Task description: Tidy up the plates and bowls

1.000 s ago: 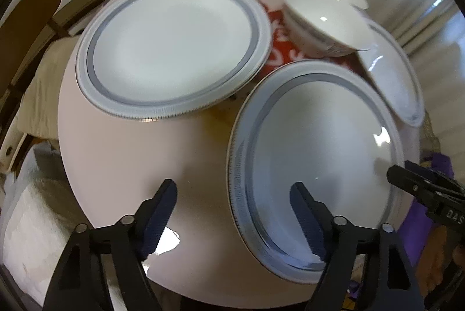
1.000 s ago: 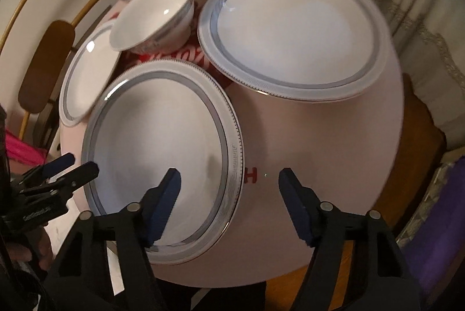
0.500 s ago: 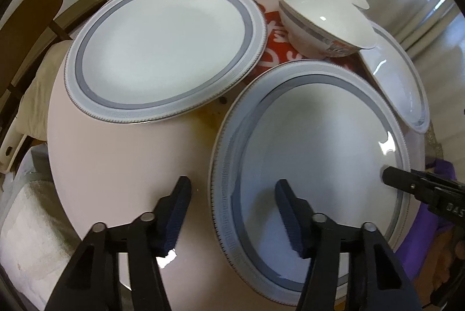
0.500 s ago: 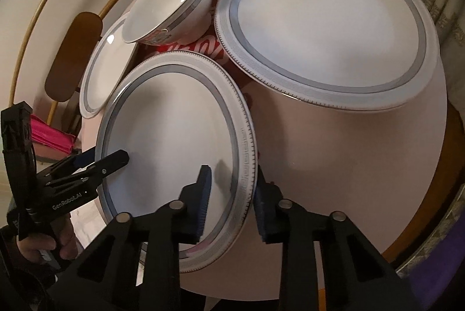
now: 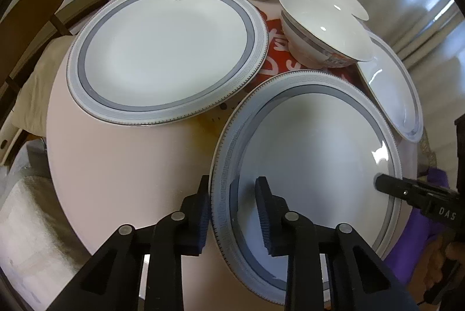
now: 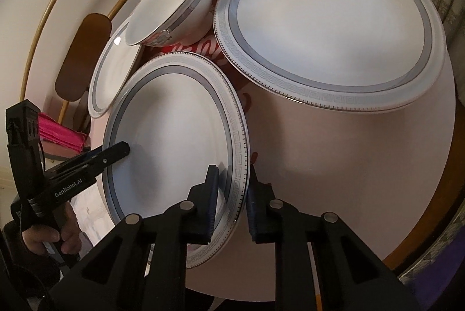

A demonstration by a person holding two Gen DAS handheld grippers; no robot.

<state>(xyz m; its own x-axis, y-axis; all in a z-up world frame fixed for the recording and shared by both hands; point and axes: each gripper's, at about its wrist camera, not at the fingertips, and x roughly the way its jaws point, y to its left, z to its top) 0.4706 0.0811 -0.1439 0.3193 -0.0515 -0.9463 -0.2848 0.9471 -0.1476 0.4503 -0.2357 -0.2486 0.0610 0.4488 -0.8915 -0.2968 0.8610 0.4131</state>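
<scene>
Left wrist view: the left gripper (image 5: 232,205) straddles the near-left rim of a large white plate with a grey-blue band (image 5: 314,157). Its jaws have just been closing, one finger outside the rim and one over the plate's well; whether the pads press the rim yet I cannot tell. Beyond the jaws, a second large plate (image 5: 165,49) lies on the round pink table (image 5: 116,165), with two bowls (image 5: 322,26) and smaller plates further off to the right.

In the right wrist view, the right gripper (image 6: 231,194) pinches the opposite rim of the same plate (image 6: 174,136), its jaws drawn in tight on either side of the patterned edge. A hand (image 6: 46,235) holds the left gripper at the far rim.
</scene>
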